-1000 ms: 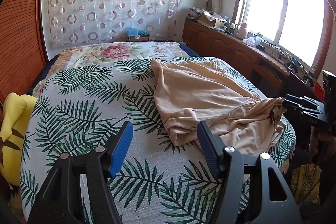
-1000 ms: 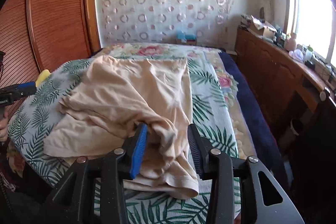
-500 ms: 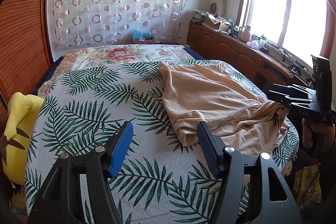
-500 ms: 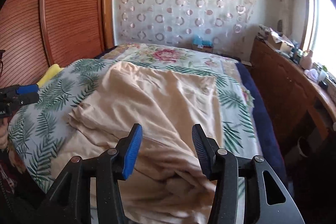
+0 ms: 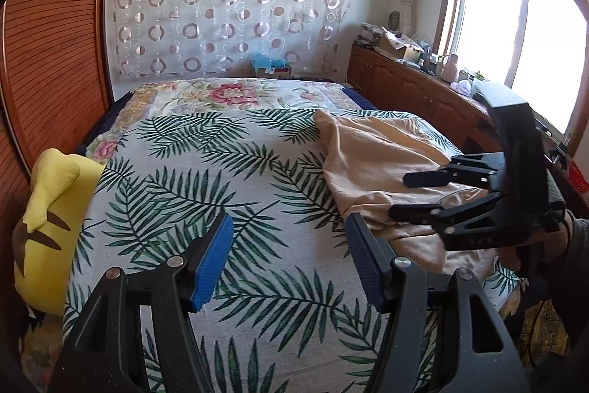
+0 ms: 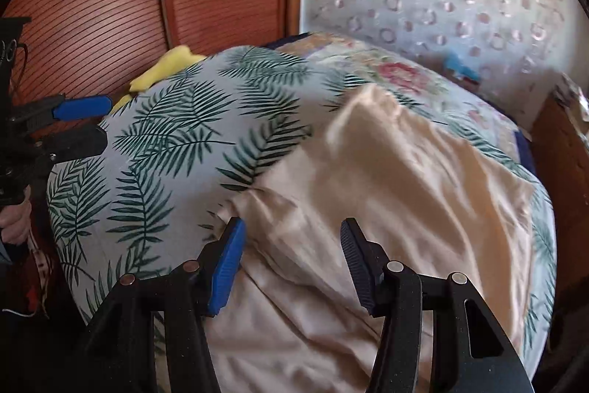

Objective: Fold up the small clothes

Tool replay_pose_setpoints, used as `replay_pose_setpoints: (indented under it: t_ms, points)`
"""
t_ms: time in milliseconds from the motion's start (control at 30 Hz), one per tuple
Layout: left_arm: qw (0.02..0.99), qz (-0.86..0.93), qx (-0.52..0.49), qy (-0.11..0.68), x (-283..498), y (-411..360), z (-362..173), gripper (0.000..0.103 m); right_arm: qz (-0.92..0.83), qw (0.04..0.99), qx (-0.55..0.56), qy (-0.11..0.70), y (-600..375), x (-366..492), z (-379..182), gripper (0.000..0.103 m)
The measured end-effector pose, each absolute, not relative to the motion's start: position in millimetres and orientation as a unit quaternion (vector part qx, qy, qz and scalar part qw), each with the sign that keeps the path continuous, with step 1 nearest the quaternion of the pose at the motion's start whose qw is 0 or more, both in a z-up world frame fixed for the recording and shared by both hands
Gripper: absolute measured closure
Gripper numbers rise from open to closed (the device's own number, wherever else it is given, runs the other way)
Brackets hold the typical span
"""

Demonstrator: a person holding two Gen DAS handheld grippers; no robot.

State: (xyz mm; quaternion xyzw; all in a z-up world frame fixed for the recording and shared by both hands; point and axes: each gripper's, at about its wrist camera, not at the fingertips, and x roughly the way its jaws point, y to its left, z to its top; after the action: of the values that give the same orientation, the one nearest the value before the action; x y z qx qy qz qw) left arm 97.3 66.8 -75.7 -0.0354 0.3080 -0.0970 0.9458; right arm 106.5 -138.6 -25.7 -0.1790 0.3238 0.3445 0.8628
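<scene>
Released, the peach garment (image 6: 386,194) lies rumpled on the palm-leaf bedspread (image 5: 206,179); right gripper (image 6: 291,260) and left gripper (image 5: 287,264) gape empty; grabbing bunched layers risks a crooked fold.

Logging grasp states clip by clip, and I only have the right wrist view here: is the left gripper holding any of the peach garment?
Observer: No. The left gripper has its jaws wide apart with only the leaf-print bed cover between them. The edge of the peach garment lies just beside its right-hand finger.
Operator: How does the right gripper sit relative to the cloth?
Observer: In the left wrist view the right gripper shows side-on over the garment's near part, jaws open, pinching no fabric.
Operator: What is the yellow bit I see past the cover?
Observer: A yellow plush toy with brown markings, beside the cover's left edge.
</scene>
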Motion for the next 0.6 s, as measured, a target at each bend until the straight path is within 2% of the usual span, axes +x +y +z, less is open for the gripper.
replay_pose_setpoints:
  t_ms: [500, 533, 567, 600]
  points:
    - [0.945, -0.088, -0.045, 0.312, 96, 77, -81, 0.039, 0.366, 0.822, -0.245, 0.361, -75, 135, -64, 0.047]
    - [0.945, -0.089, -0.045, 0.312, 96, 76, -81, 0.039, 0.366, 0.822, -0.244, 0.362, -75, 134, -62, 0.052]
    - [0.945, -0.089, -0.045, 0.313, 96, 76, -82, 0.039, 0.361, 0.825, -0.244, 0.360, -74, 135, -62, 0.072]
    - [0.944, -0.090, -0.045, 0.313, 97, 75, -82, 0.039, 0.357, 0.828, -0.248, 0.355, -73, 137, -62, 0.081]
